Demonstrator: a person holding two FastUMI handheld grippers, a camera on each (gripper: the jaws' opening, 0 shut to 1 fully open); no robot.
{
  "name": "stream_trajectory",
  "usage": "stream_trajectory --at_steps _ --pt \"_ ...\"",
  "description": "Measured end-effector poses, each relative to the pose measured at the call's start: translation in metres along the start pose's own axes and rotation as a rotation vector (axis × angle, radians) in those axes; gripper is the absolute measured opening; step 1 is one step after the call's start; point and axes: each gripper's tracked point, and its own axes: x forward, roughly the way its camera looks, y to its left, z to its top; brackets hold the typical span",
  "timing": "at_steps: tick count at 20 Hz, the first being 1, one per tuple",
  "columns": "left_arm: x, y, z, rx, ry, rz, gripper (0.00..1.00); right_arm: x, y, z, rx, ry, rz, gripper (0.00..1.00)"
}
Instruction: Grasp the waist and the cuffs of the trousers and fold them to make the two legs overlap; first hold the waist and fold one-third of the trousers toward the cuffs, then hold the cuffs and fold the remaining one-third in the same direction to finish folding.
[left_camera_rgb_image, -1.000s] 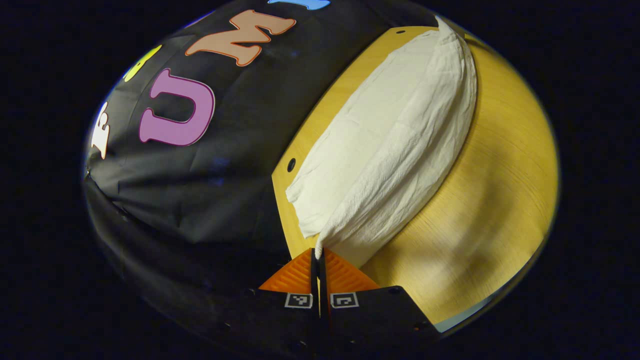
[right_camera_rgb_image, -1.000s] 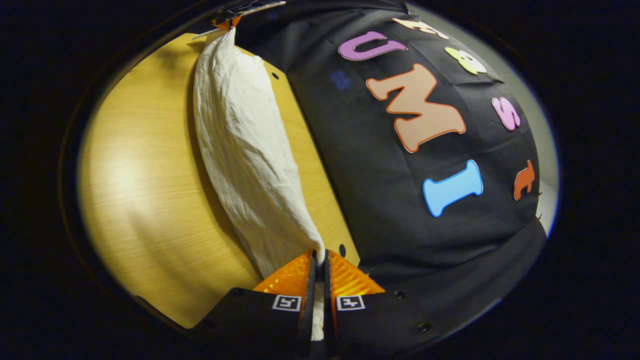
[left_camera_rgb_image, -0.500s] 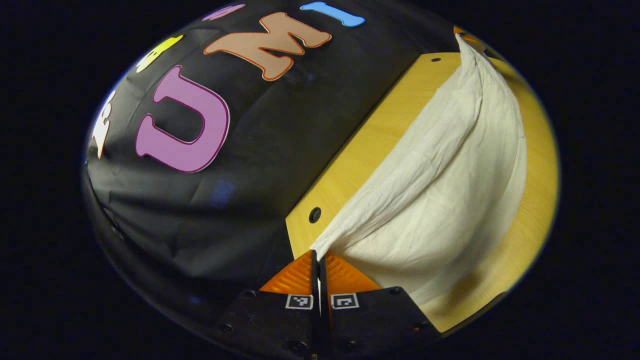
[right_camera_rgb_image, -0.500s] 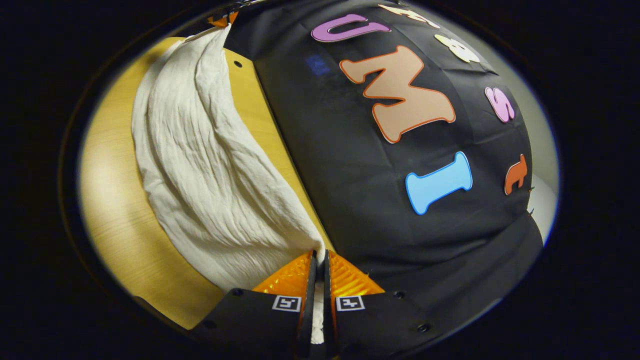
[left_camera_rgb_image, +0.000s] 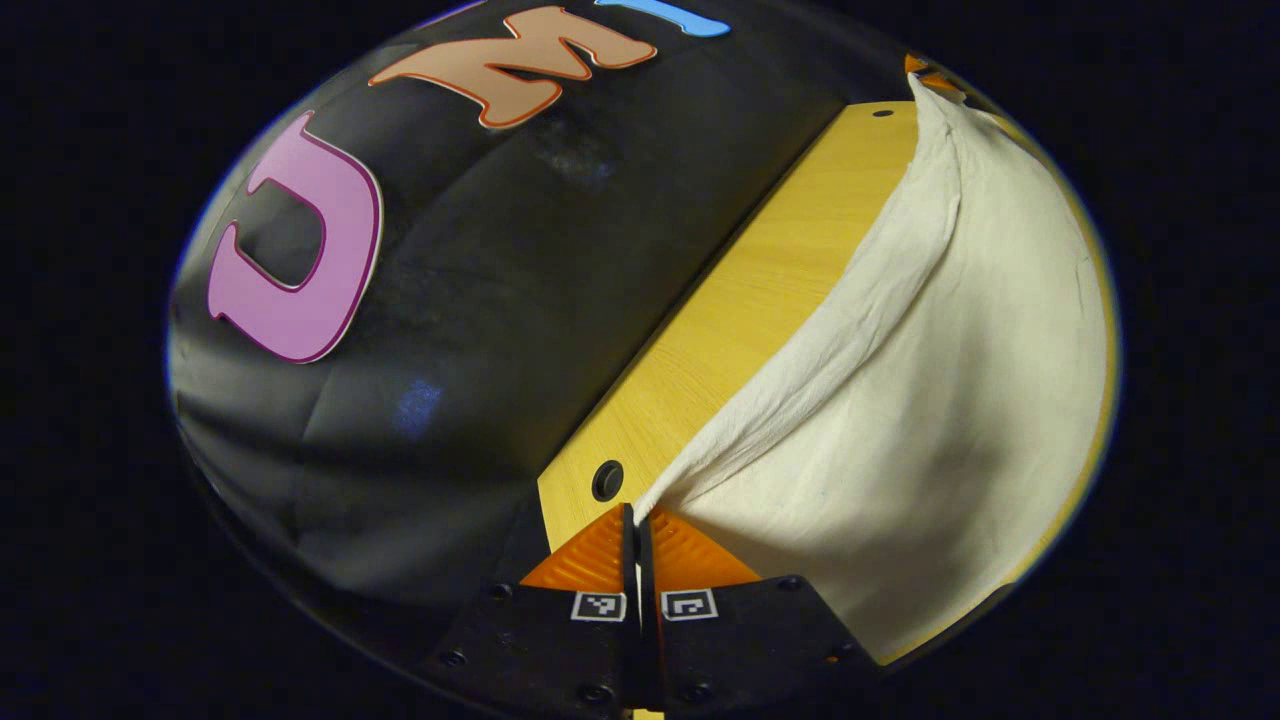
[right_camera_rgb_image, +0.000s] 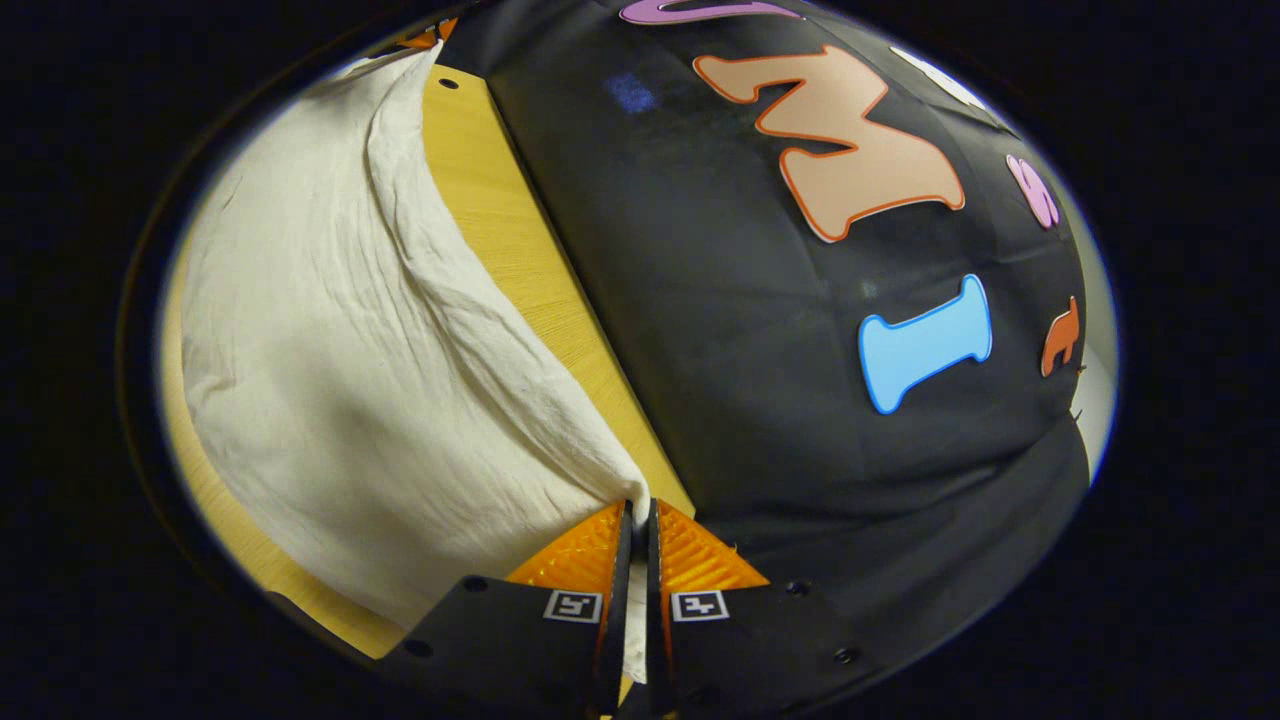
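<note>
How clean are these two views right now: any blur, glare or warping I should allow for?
Left gripper view: fisheye bends the table edge; the trousers are evenly lit, weave soft toward the rim. Right gripper view: trousers creases read sharply, no blown glare, table edge curves too; right gripper and left gripper look crisp.

Two finger-mounted cameras, facing each other

Each looks close along the table (left_camera_rgb_image: 740, 300) edge; both share the trousers (right_camera_rgb_image: 340, 380) and wall.
</note>
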Motion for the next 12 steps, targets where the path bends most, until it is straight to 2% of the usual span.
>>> stream_trajectory --at_steps 4,5,6,7,9,10,12 --pt "0.025 -0.012 -0.004 -0.043 0.032 0.032 0.0 0.037 0.027 -0.01 0.046 0.036 0.033 0.09" --pt "0.025 -0.01 -0.005 -0.051 0.034 0.044 0.0 0.039 0.03 -0.01 0.073 0.049 0.034 0.18" --pt "0.022 -0.015 -0.003 -0.069 0.041 0.043 0.04 0.039 0.029 -0.012 0.106 0.06 0.03 0.29" --pt "0.02 -0.019 0.002 -0.093 0.033 0.033 0.36 0.042 0.03 -0.011 0.15 0.058 0.033 0.41" --pt "0.008 -0.021 0.018 -0.138 0.011 0.037 1.0 0.028 0.023 -0.006 0.258 0.027 0.033 0.79" --pt "0.0 -0.018 0.026 -0.165 -0.005 0.055 0.94 0.023 0.015 -0.006 0.311 0.021 0.031 0.98" --pt "-0.021 -0.014 0.046 -0.226 -0.042 0.079 0.95 0.01 0.005 -0.011 0.409 0.021 0.023 0.98"
